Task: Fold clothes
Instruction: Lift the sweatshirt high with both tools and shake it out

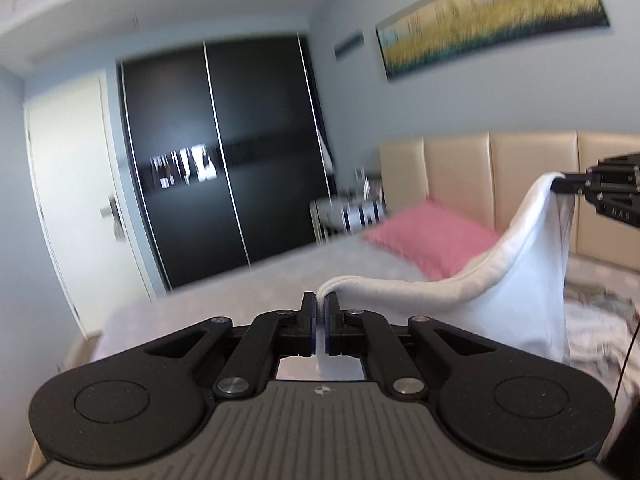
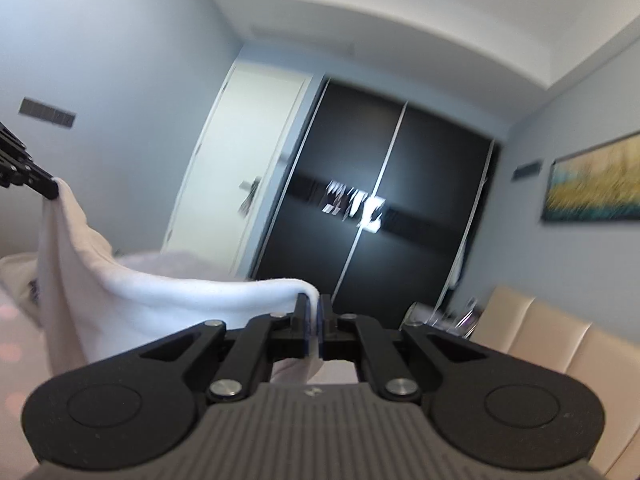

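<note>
A white garment hangs in the air above the bed, stretched between both grippers. My left gripper is shut on one corner of its top edge, the cloth pinched between the pads. From there the edge sags to the right and rises to my right gripper, shut on the other corner. In the right wrist view the right gripper pinches the white garment, and the left gripper holds the far corner at the left edge. The garment's lower part is hidden below the grippers.
The bed with a grey cover lies below, with a pink pillow against a beige padded headboard. A black sliding wardrobe, a white door and a cluttered bedside stand are beyond. A landscape picture hangs on the wall.
</note>
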### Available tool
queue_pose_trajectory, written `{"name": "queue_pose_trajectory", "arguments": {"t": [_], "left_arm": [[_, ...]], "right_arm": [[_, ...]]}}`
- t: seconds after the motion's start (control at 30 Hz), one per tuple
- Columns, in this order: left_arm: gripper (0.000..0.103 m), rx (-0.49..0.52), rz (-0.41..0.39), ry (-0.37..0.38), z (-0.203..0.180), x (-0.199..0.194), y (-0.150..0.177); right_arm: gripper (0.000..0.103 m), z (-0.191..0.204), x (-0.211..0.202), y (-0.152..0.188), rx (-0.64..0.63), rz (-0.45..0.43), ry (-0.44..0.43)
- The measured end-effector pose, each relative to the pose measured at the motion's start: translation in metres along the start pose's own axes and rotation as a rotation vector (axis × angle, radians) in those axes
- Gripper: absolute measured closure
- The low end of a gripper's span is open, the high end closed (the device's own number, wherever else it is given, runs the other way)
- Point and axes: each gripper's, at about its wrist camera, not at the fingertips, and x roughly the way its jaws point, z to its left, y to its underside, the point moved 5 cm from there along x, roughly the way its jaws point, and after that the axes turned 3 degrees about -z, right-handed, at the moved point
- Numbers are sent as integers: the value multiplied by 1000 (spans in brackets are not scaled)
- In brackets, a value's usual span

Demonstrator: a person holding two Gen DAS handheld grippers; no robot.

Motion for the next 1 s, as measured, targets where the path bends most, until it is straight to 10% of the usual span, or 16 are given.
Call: {"name": "queue_pose_trajectory", "arguments": {"t": [0.3,0.63,1.0], "left_arm": [[101,84,-297,-10,-48,-81,-97],[101,123,-414,-23,-75,-135,-128],[101,78,-144,-11,-58,-45,-60]], "right_arm": [[99,-31,-76,-87,11,-245,165],[99,-32,-151,-137,-3,-423,241],[99,-11,-70,-65,32,-194,189]]}}
